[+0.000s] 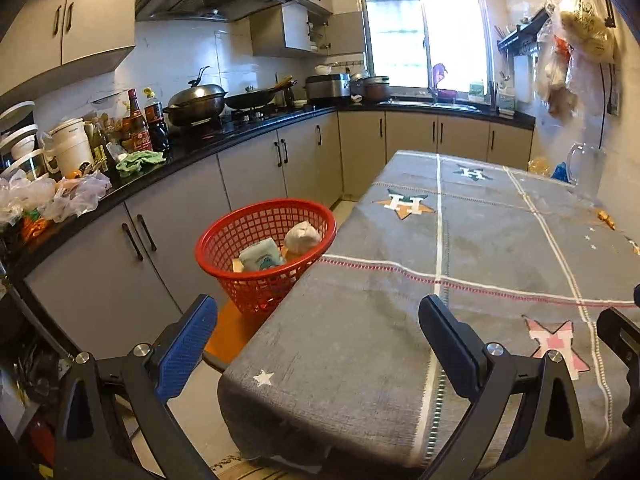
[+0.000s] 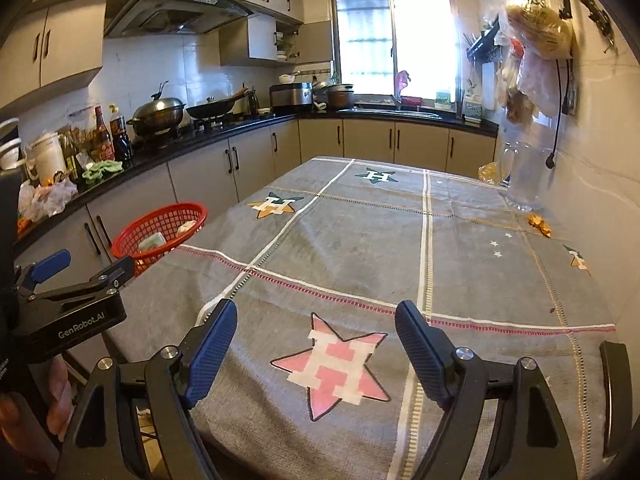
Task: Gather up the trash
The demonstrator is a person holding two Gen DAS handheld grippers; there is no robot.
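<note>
Both grippers hung wide apart and empty over the near end of the tabletop (image 2: pixel 360 240), which wore a grey cloth with white lines and star patches. The left gripper (image 1: pixel 318 344) had its blue-padded fingers (image 1: pixel 188 350) spread, one out past the table's edge, the other over the cloth, nothing between them. The right gripper (image 2: pixel 316 354) was just as wide, its jaws framing a pink star patch (image 2: pixel 334 364), and it gripped nothing either. Off the table's left edge sat a red basket (image 1: pixel 224 240) on an orange seat (image 1: pixel 228 330), its rim touching the cloth; inside lay a crumpled white wad (image 1: pixel 302 236) and a pale packet (image 1: pixel 260 256), side by side. Over by the right wall, well apart from both grippers, a few orange scraps (image 2: pixel 538 224) lay on the cloth near a clear jug (image 2: pixel 524 178). A black counter (image 1: pixel 248 128) crowded with bottles, pans and bags ran along the left.
</note>
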